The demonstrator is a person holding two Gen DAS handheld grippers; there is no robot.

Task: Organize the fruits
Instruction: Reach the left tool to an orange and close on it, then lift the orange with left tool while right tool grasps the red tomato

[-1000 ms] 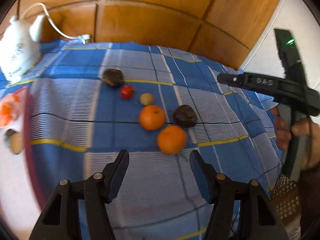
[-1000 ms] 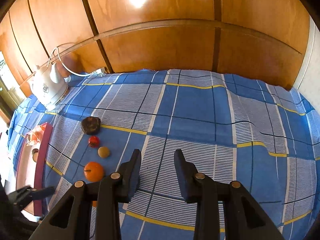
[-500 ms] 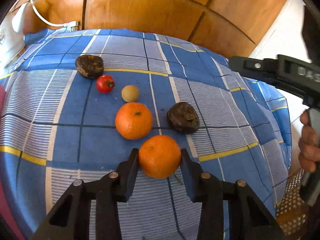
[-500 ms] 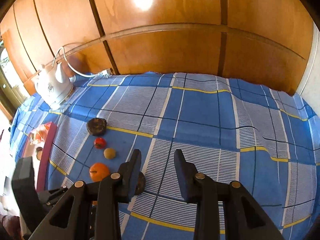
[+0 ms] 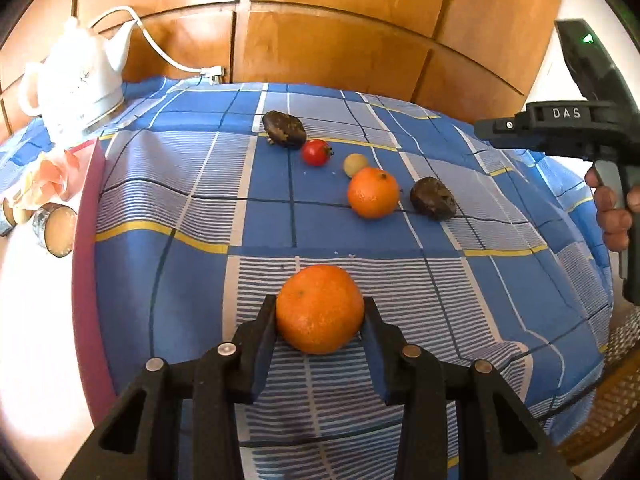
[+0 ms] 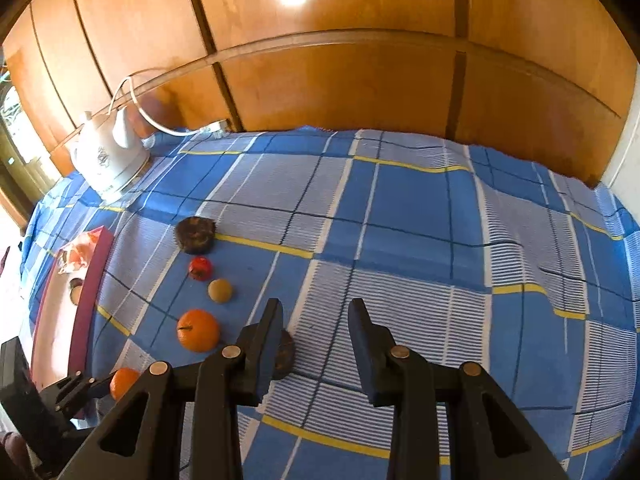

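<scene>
Now left gripper [image 5: 320, 312] clamped on orange [image 5: 320, 309], both pads pressed against fruit's sides, fruit over blue checked cloth [image 5: 192, 280]. Ahead of it, well apart: second orange [image 5: 373, 192], dark brown fruit [image 5: 433, 199] just right of that, small tan fruit [image 5: 355, 165], red tomato [image 5: 316, 152], another dark fruit [image 5: 284, 129] farthest out. White kettle [image 5: 76, 80] far left. Right gripper [image 6: 316, 316] partly open, nothing between jaws, bare cloth ahead; fruit row off to its left.
</scene>
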